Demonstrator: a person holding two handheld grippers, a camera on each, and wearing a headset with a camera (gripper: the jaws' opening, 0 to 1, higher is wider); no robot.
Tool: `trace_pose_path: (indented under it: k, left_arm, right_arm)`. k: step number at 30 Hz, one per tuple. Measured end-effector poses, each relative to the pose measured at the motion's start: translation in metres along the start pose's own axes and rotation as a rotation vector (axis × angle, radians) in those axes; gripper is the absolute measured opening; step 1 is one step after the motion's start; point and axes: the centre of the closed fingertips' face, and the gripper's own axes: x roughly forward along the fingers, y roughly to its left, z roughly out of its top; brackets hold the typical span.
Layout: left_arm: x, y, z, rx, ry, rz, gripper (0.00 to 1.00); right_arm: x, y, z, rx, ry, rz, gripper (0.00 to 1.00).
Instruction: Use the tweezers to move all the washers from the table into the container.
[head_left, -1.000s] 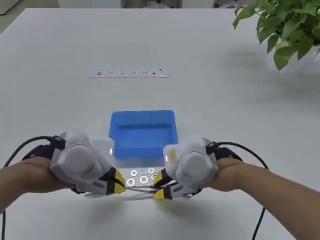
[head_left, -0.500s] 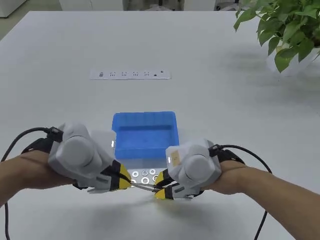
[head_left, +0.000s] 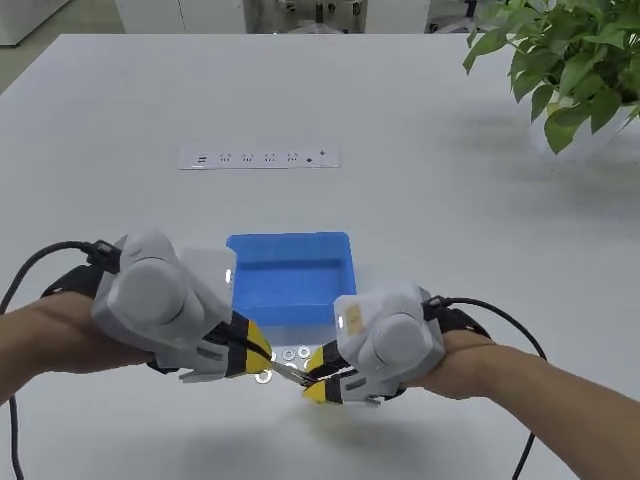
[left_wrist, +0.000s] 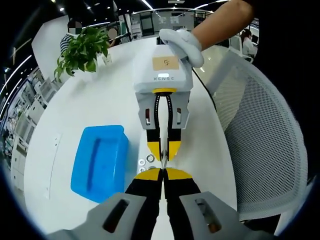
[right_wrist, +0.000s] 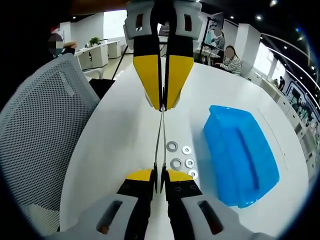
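Observation:
Thin metal tweezers (head_left: 288, 367) span the gap between my two grippers, just above the table's near edge. The left gripper (head_left: 260, 353) is shut on one end and the right gripper (head_left: 314, 373) is shut on the other. Several small silver washers (head_left: 291, 354) lie on the white table just beyond the tweezers, in front of the blue container (head_left: 290, 275). In the left gripper view my jaws (left_wrist: 162, 172) pinch the tweezers (left_wrist: 162, 156), with washers (left_wrist: 146, 160) and container (left_wrist: 99, 160) to the left. The right gripper view shows the tweezers (right_wrist: 161, 132), washers (right_wrist: 181, 155) and container (right_wrist: 240, 155).
A white power strip (head_left: 258, 158) lies beyond the container. A potted plant (head_left: 570, 60) stands at the far right corner. A mesh chair (right_wrist: 45, 135) is close behind the table's near edge. Cables trail from both grippers.
The two grippers have drawn closer together, the left one coming in toward the right, and the tweezers between them now sit slightly tilted. The head camera has tipped a little.

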Motion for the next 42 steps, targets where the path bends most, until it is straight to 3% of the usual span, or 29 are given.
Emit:
trace_pose_path:
  k: [15,28,37,42]
  left_arm:
    - [-0.006,-0.004,0.025,0.013,-0.049,-0.001,0.05]
    - [0.004,-0.007,0.032,0.016,-0.064,-0.016,0.05]
    - [0.010,-0.005,0.039,0.014,-0.108,-0.023,0.06]
    - [0.011,-0.006,0.039,0.030,-0.109,-0.028,0.06]
  right_arm:
    - [0.003,0.002,0.014,0.025,-0.043,-0.006,0.11]
    - [0.005,0.006,0.009,0.026,-0.038,-0.002,0.11]
    - [0.003,0.006,0.007,0.036,-0.051,-0.004,0.11]
    - [0.002,0.006,0.007,0.039,-0.056,-0.007,0.10]
